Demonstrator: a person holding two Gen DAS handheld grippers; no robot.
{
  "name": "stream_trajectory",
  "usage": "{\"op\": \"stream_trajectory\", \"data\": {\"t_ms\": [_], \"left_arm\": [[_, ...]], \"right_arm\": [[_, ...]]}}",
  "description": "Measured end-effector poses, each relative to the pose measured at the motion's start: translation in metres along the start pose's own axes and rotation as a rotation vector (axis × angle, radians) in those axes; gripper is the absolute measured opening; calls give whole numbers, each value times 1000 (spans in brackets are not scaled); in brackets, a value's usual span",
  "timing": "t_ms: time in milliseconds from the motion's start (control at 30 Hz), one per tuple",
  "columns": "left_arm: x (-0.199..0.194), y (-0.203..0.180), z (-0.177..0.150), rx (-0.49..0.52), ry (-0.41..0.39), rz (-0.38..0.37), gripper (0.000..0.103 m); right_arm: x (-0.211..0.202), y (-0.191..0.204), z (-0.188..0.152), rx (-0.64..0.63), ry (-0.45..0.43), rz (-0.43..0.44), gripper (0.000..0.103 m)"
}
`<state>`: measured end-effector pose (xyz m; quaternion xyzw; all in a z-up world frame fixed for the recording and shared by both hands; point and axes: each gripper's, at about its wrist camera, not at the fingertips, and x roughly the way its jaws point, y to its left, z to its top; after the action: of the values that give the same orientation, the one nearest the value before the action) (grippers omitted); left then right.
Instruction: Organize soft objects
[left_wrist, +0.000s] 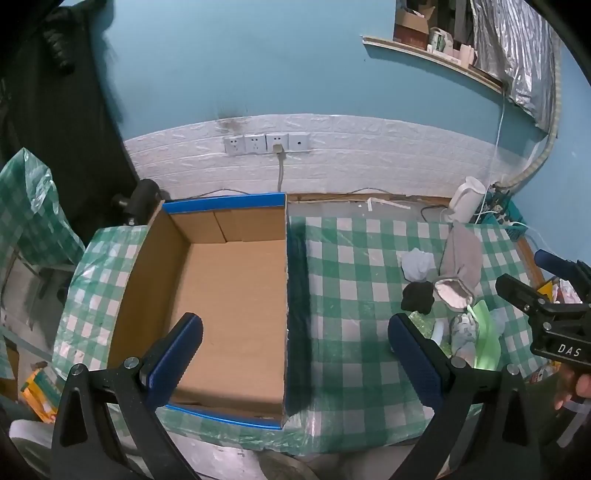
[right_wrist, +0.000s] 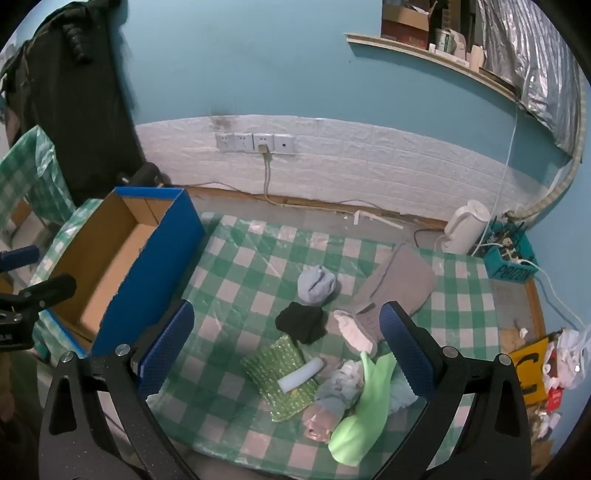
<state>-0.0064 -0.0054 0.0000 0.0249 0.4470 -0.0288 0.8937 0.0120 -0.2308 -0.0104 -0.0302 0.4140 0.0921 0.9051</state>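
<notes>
A blue cardboard box (left_wrist: 225, 201) (right_wrist: 155, 236) with a bare brown inside stands open on the left of the checked table. Soft things lie in a heap on the right: a pale blue sock ball (right_wrist: 316, 284) (left_wrist: 417, 263), a black sock ball (right_wrist: 303, 321) (left_wrist: 417, 297), a grey slipper (right_wrist: 399, 280) (left_wrist: 461, 258), a green bubble sheet (right_wrist: 280, 373) with a white roll (right_wrist: 301, 374) on it, a light green cloth (right_wrist: 369, 406) and a pink bundle (right_wrist: 317, 421). My left gripper (left_wrist: 295, 336) hangs open over the box's right wall. My right gripper (right_wrist: 286, 325) stands open above the heap, holding nothing.
A white kettle (right_wrist: 465, 229) and a teal crate (right_wrist: 511, 258) of cables stand at the table's back right. Wall sockets (right_wrist: 255, 142) with a plugged cord sit behind. Dark coats (right_wrist: 74, 92) hang at the left. Litter and a yellow sign (right_wrist: 528, 373) lie beyond the right edge.
</notes>
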Motion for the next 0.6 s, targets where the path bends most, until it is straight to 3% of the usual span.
{"op": "stream_trajectory", "data": {"t_ms": [600], "left_arm": [[0, 4, 6, -5, 4, -11, 101]], "right_arm": [[1, -1, -1, -3, 2, -2, 101]]}}
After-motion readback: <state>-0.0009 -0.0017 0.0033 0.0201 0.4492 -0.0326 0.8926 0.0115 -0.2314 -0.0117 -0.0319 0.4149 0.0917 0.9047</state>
